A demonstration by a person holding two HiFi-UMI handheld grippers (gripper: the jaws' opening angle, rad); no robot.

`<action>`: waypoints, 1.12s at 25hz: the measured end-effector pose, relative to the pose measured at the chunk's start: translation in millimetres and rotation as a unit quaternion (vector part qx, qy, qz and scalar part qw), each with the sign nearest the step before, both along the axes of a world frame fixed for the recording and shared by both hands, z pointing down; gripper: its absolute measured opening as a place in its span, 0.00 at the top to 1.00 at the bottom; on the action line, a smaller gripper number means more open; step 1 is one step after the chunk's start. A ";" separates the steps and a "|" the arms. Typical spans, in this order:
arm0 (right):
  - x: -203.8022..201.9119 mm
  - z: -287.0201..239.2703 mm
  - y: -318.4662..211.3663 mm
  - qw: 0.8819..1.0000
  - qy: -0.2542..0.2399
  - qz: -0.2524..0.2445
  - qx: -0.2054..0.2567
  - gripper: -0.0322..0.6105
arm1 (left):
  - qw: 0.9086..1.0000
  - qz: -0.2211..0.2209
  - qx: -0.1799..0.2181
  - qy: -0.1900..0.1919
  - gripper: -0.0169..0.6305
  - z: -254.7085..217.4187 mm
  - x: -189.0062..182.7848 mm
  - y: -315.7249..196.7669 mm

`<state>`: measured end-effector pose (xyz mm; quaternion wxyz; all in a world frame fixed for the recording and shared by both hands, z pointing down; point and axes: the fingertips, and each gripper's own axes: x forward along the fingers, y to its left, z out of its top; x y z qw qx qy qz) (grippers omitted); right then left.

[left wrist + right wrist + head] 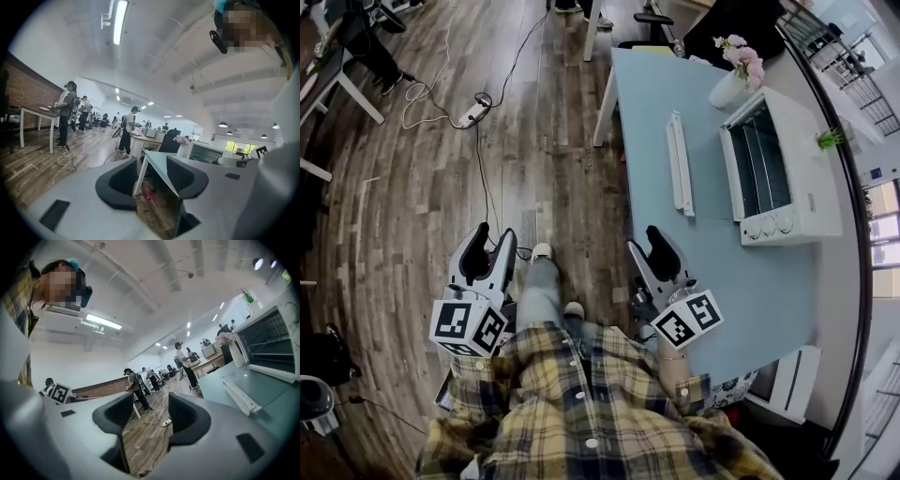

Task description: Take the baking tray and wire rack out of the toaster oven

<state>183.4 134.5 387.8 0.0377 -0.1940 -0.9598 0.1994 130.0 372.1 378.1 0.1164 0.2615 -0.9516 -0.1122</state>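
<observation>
Fingers of my left gripper [494,236] and my right gripper [643,240] are spread apart, and they pinch nothing.

From my head I look down on both. The left one hangs over the wood floor [412,187]. The right one is at the near left edge of the light blue table [722,281]. The white toaster oven [778,173] sits far off on the right side of that table, well apart from both grippers.

The left gripper view shows only a table corner [161,165] and its white leg far behind the gap. The right gripper view shows the oven's front, where the thin bars of the wire rack [272,341] run across inside. I cannot pick out the baking tray in any view.

The table top is smooth and shiny, and bare between me and the oven. A long white strip [679,162] lies flat just left of the oven. A white vase of pink flowers [736,70] stands at the far end. A small green plant [830,139] is on the oven. The floor is brown planks, with a power strip [472,112] and cords far to the left.
</observation>
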 end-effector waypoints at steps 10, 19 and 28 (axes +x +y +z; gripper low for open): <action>-133.6 -15.0 14.7 0.999 -0.004 0.036 0.005 0.59 | 0.997 0.075 0.027 0.002 0.59 -12.2 -146.4 -11.5; -197.7 -11.6 19.1 0.994 0.015 0.103 0.021 0.58 | 0.992 0.123 0.033 0.012 0.57 -5.9 -238.1 -1.1; -221.8 -1.1 -1.2 0.988 0.049 0.142 0.033 0.56 | 0.989 0.137 0.033 0.038 0.53 13.1 -282.6 -7.7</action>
